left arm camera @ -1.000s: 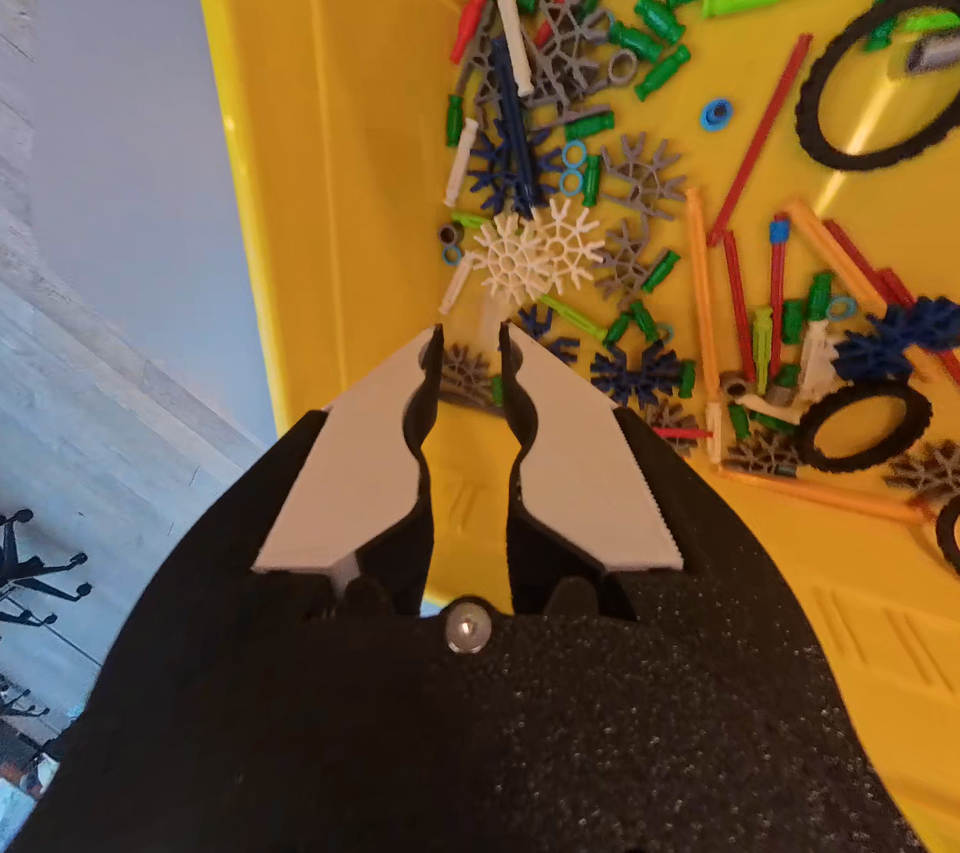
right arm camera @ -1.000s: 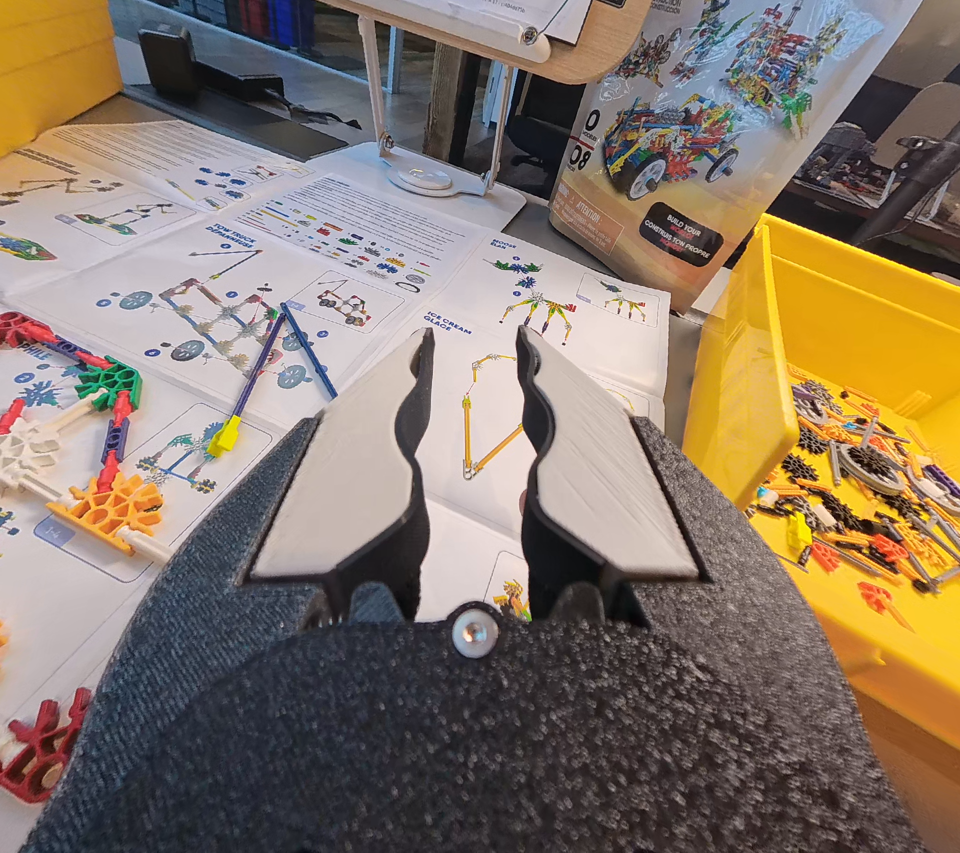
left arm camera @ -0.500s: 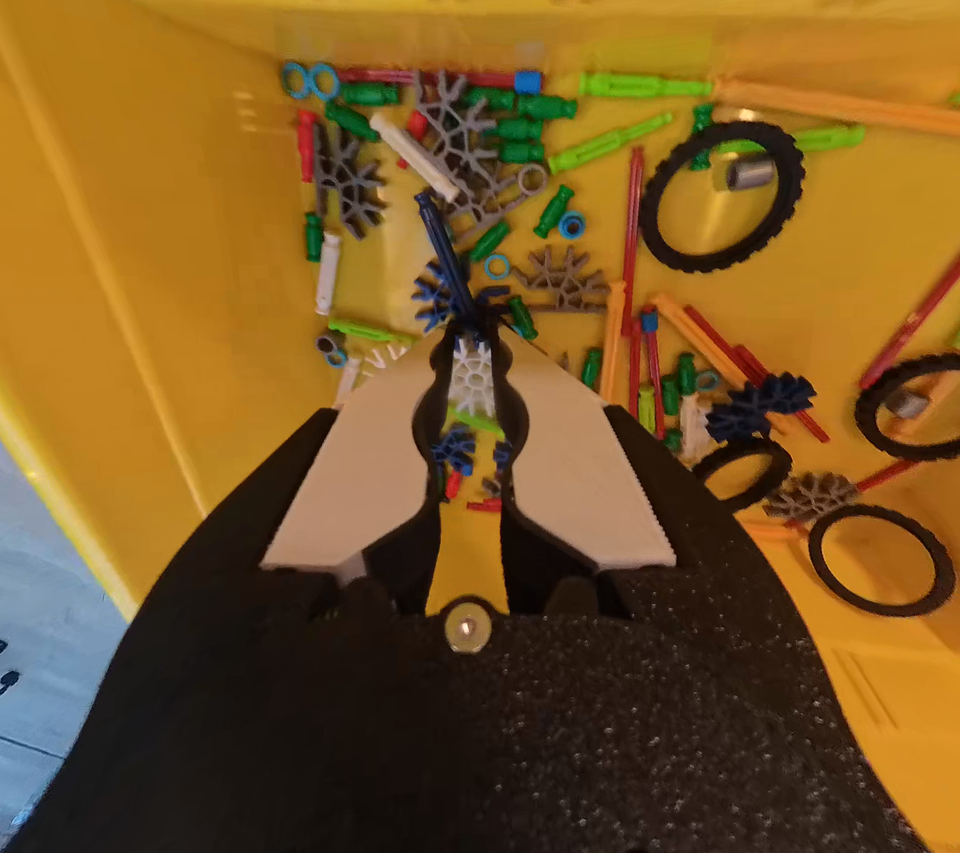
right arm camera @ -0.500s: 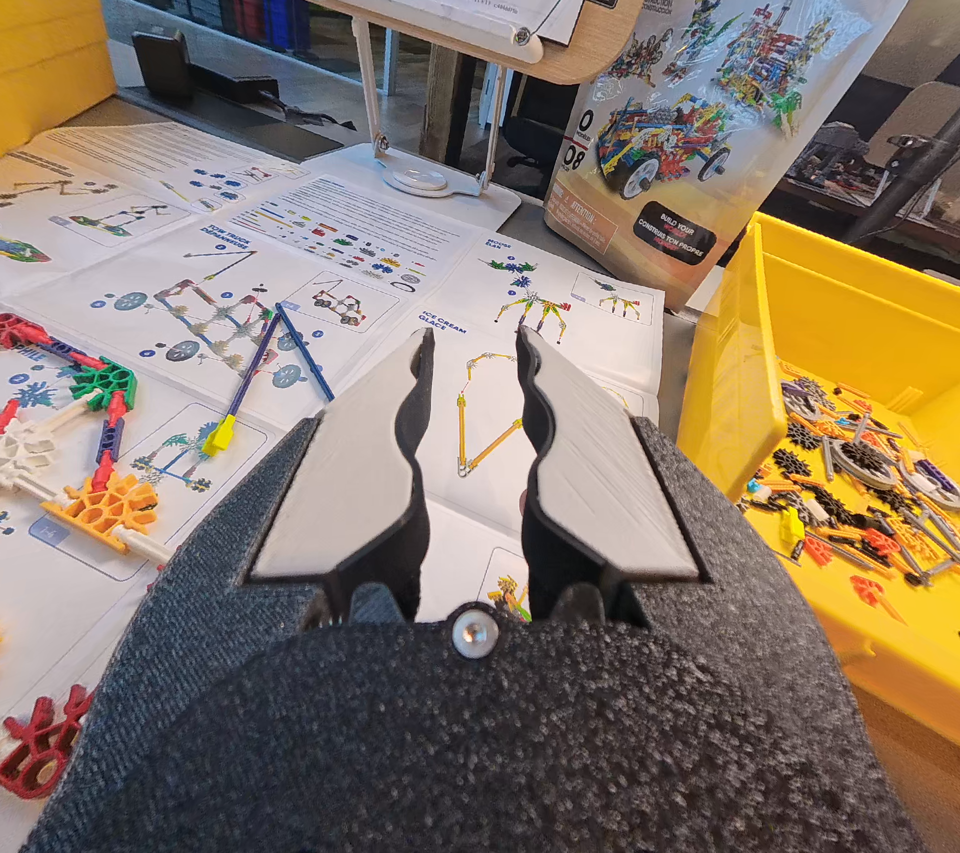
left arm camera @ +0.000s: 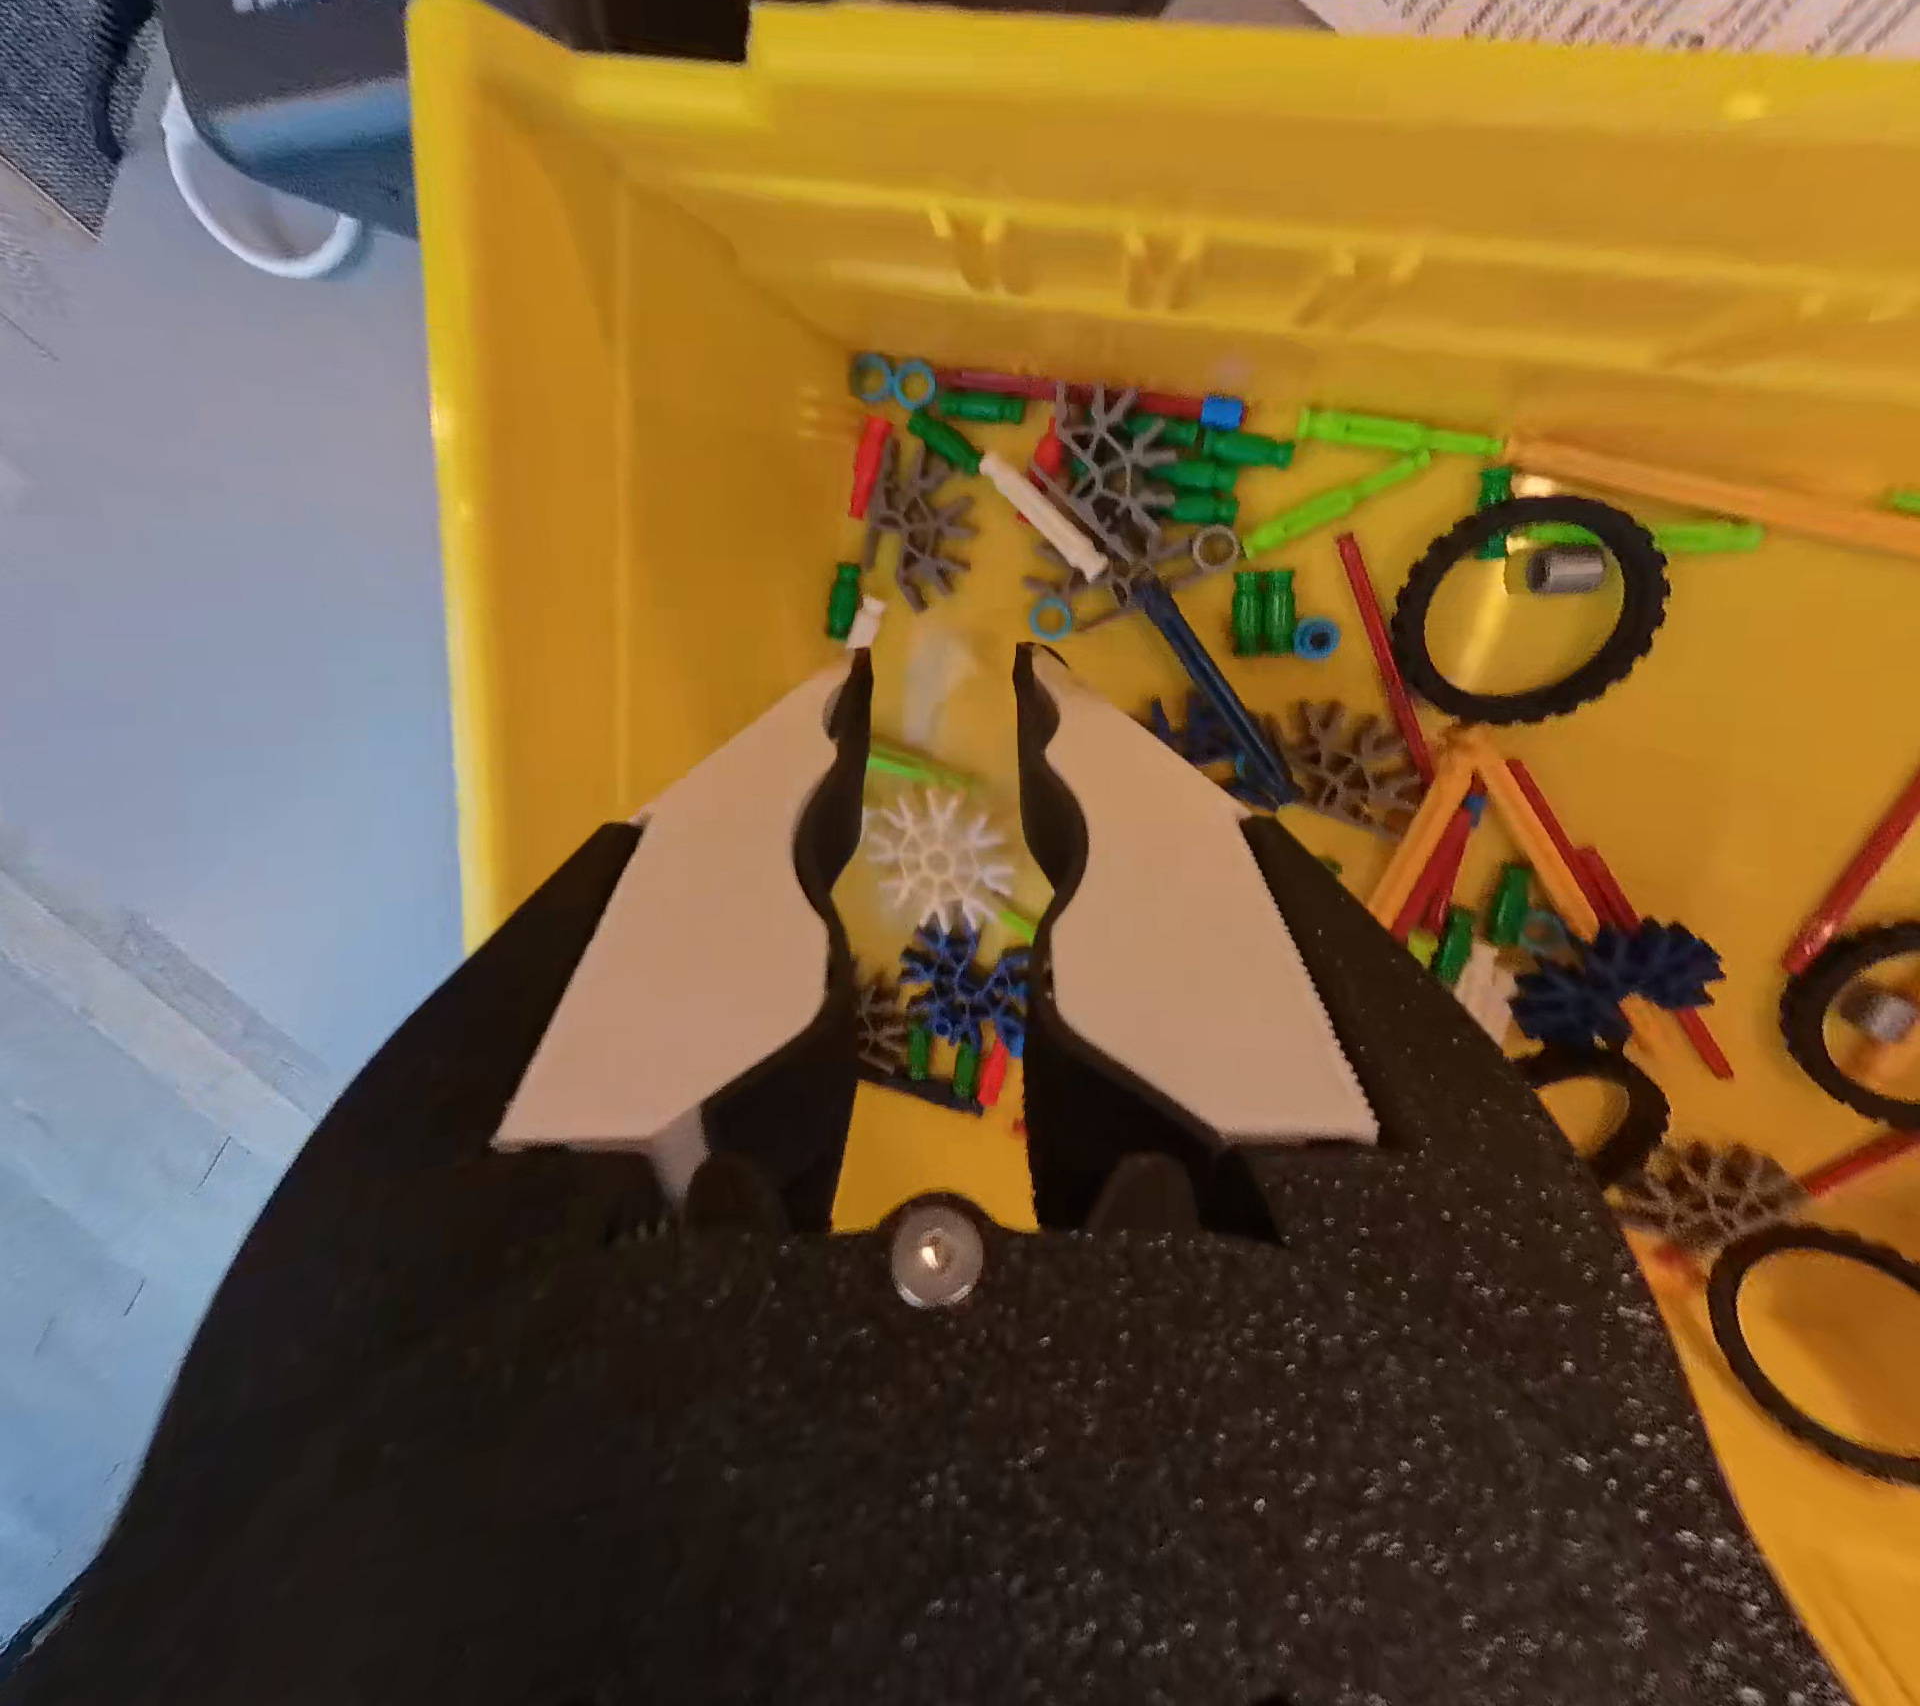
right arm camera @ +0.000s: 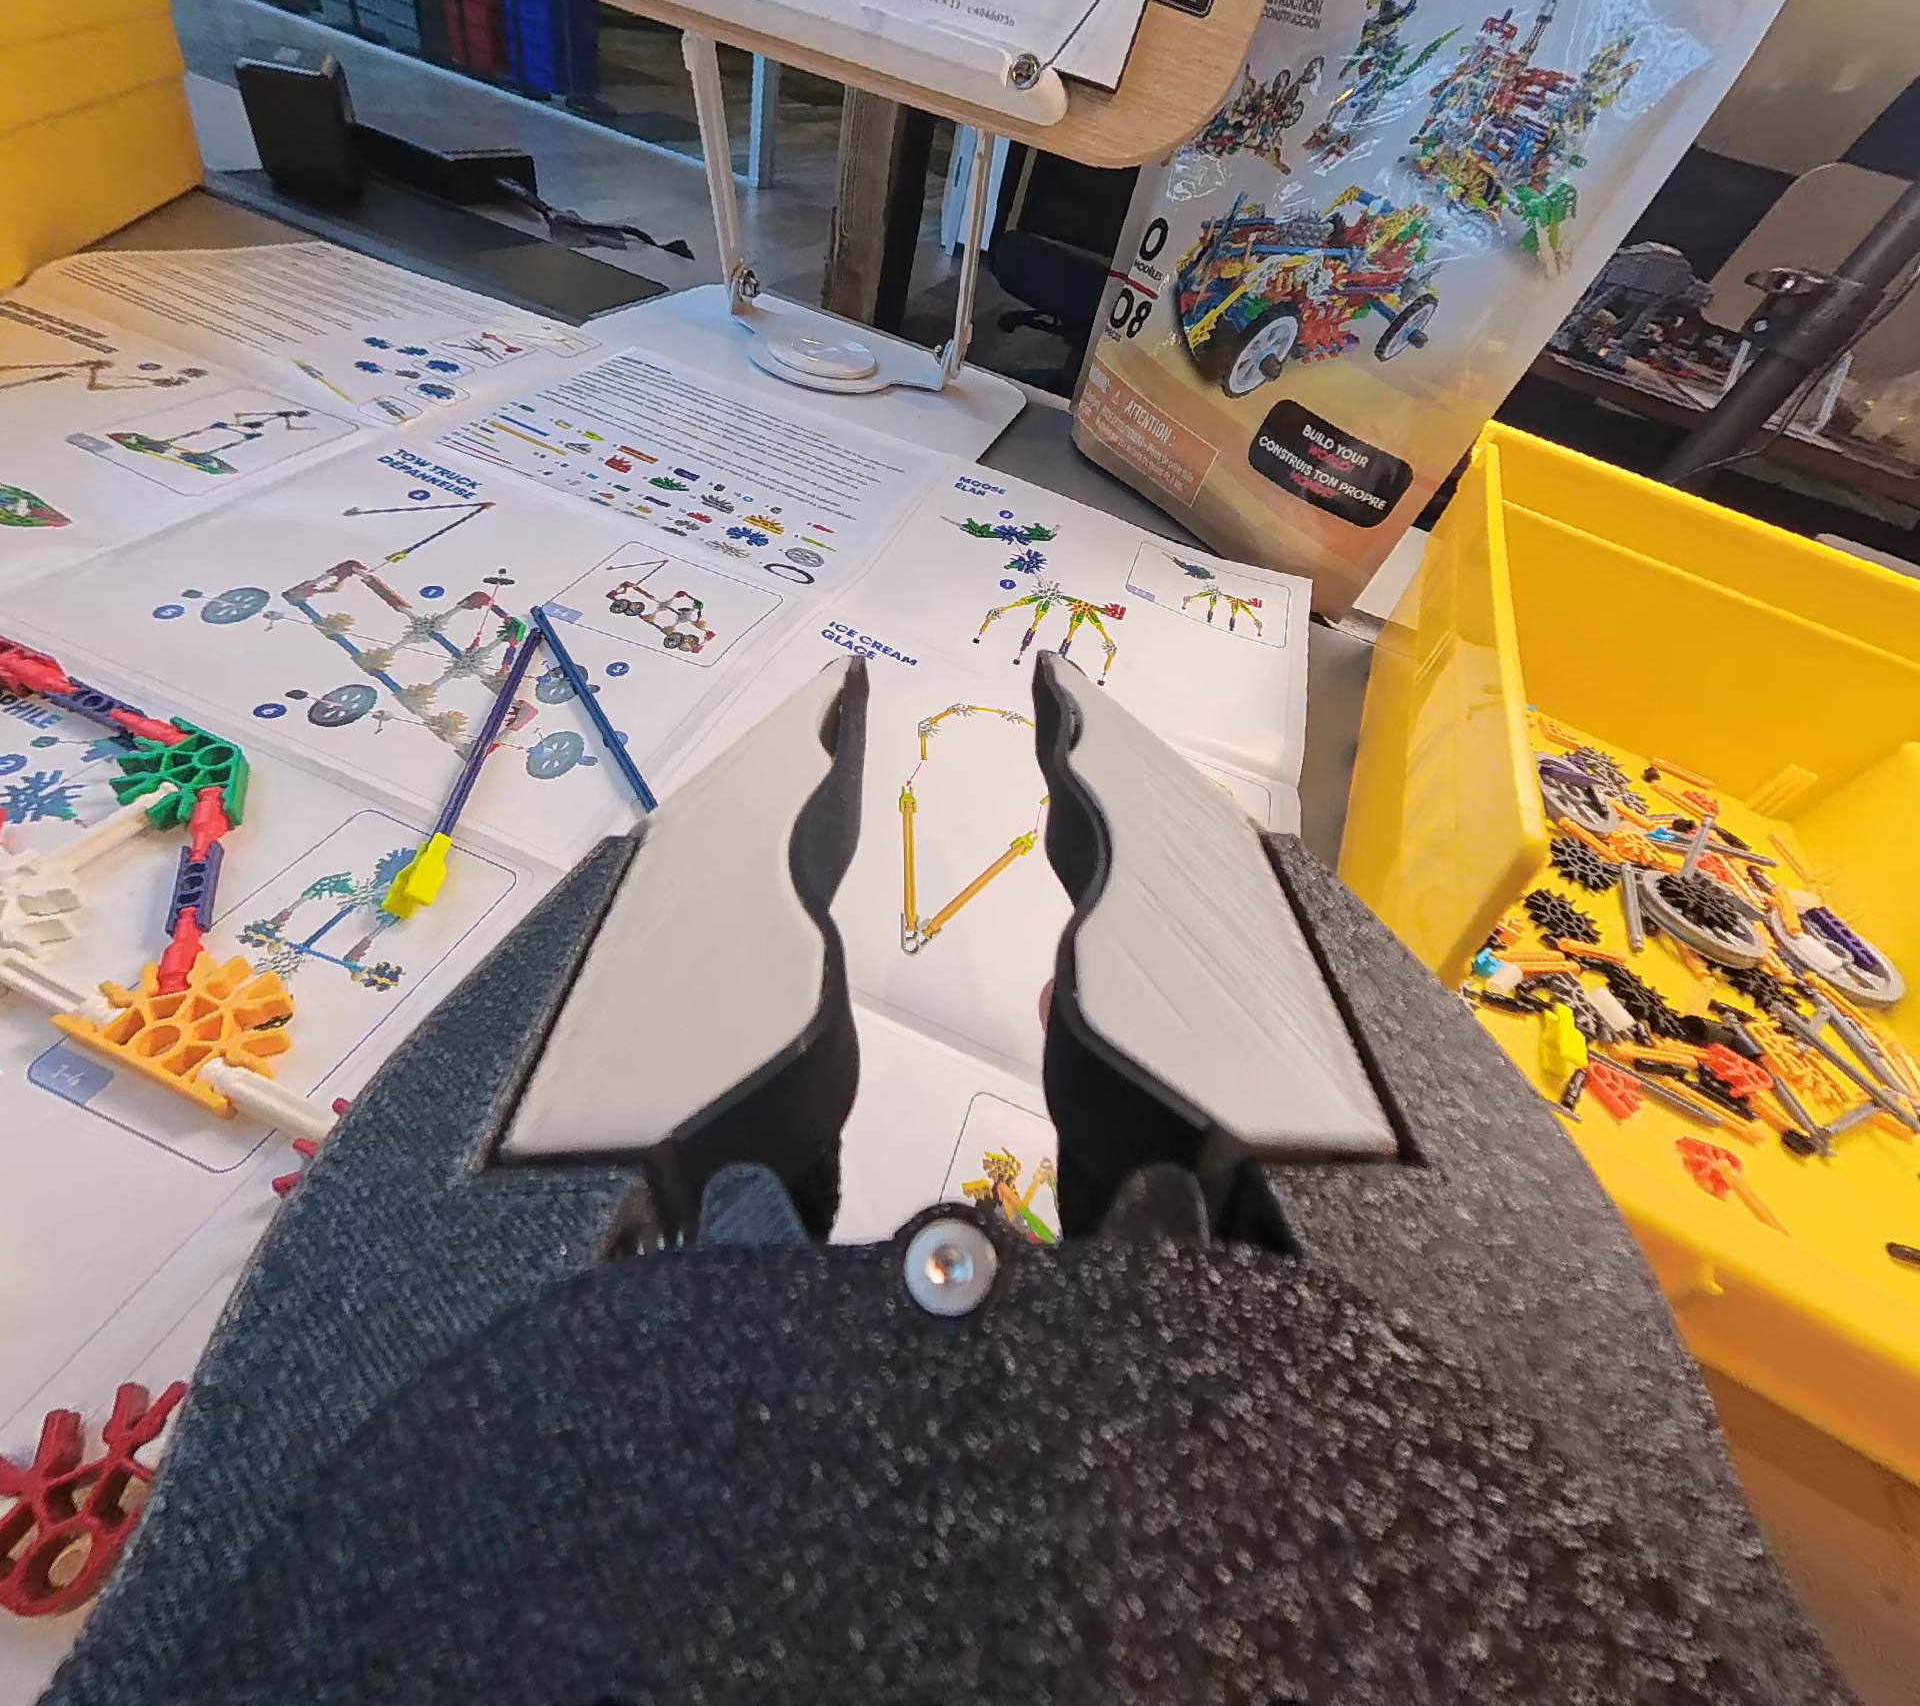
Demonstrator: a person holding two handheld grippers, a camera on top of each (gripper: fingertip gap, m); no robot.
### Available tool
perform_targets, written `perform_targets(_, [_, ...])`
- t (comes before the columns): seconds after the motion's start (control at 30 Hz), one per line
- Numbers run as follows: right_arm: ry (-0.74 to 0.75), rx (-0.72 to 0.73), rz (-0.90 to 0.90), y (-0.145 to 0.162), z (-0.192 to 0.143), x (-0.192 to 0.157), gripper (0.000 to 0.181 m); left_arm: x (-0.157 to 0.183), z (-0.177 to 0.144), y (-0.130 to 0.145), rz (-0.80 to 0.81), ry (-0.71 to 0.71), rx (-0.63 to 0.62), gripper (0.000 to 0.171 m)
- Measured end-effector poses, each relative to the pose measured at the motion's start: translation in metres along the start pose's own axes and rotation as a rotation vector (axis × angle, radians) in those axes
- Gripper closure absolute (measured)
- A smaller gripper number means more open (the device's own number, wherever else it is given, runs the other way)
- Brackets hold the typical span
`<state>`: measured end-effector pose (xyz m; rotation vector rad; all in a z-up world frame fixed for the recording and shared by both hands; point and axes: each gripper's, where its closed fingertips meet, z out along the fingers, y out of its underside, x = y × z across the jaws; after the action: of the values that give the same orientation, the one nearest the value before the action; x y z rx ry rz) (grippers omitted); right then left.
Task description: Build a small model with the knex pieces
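1. A desk (right arm camera: 1039, 451) carries spread instruction sheets (right arm camera: 644, 513), a clipboard stand (right arm camera: 831, 347) at its far edge, a toy box (right arm camera: 1455, 202) leaning behind the sheets, and a yellow bin (right arm camera: 1455, 825) of small parts at the right edge. Dark shelving stands beyond the desk.
2. The right gripper (right arm camera: 945, 669) hovers over the sheets, fingers apart and empty. Two blue rods (right arm camera: 592, 721) lie just left of it; a partly built model (right arm camera: 177, 877) lies near the desk's left edge.
3. The left gripper (left arm camera: 935, 659) hangs over another yellow bin (left arm camera: 623, 513), near its left wall, fingers apart and empty.
4. Seen between those fingers, on the bin floor, lie a white snowflake connector (left arm camera: 940, 856) and, nearer the camera, a blue connector (left arm camera: 961, 981).
5. Grey connectors (left arm camera: 925, 524), green rods (left arm camera: 1351, 472) and a black tyre (left arm camera: 1527, 607) lie towards the far wall.
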<state>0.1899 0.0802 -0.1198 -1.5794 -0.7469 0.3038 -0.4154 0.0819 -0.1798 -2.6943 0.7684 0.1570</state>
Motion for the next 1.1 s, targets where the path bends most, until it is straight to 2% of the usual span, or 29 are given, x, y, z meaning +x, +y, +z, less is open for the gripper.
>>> perform_targets(0.1, [0.003,-0.005,0.0,0.001,0.0,0.001,0.15,0.008,0.012,-0.019,0.001,0.014,0.056,0.145])
perform_targets(0.17, [0.003,-0.01,0.0,0.002,0.001,0.001,0.15,0.018,0.019,-0.023,0.003,0.056,0.05,0.144])
perform_targets(0.23, [0.003,-0.011,0.0,0.003,0.001,0.001,0.15,0.027,0.021,-0.025,0.016,0.1,0.049,0.152])
perform_targets(0.27, [0.003,-0.011,0.0,0.003,0.001,0.001,0.15,0.031,0.021,-0.024,0.023,0.121,0.037,0.157])
perform_targets(0.43, [0.0,-0.008,0.008,0.003,0.001,0.002,0.15,0.031,0.014,-0.001,0.054,0.136,-0.061,0.161])
perform_targets(0.5, [-0.002,-0.008,0.006,0.002,0.001,0.002,0.15,0.024,0.011,0.015,0.07,0.098,-0.118,0.171])
perform_targets(0.6, [-0.004,-0.007,0.004,0.002,0.001,0.001,0.15,0.012,0.002,0.034,0.089,0.022,-0.179,0.167])
perform_targets(0.67, [-0.004,-0.008,0.003,0.003,0.001,0.001,0.15,0.017,-0.008,0.031,0.083,0.041,-0.132,0.163])
perform_targets(0.73, [-0.007,-0.01,0.002,0.003,0.002,0.001,0.15,0.042,-0.019,0.022,0.111,0.152,-0.048,0.157])
perform_targets(0.83, [-0.005,-0.01,-0.004,0.003,0.002,0.0,0.15,0.098,-0.036,0.016,0.248,0.353,0.061,0.137])
perform_targets(0.9, [-0.002,-0.009,-0.006,0.002,0.001,0.0,0.15,0.131,-0.042,0.019,0.331,0.424,0.083,0.129])
perform_targets(1.0, [-0.002,-0.015,-0.009,0.003,0.002,0.0,0.15,0.156,-0.038,0.036,0.459,0.411,0.014,0.122])
perform_targets(1.1, [-0.006,-0.02,-0.02,0.004,0.004,-0.002,0.15,0.162,-0.024,0.056,0.563,0.348,-0.087,0.12])
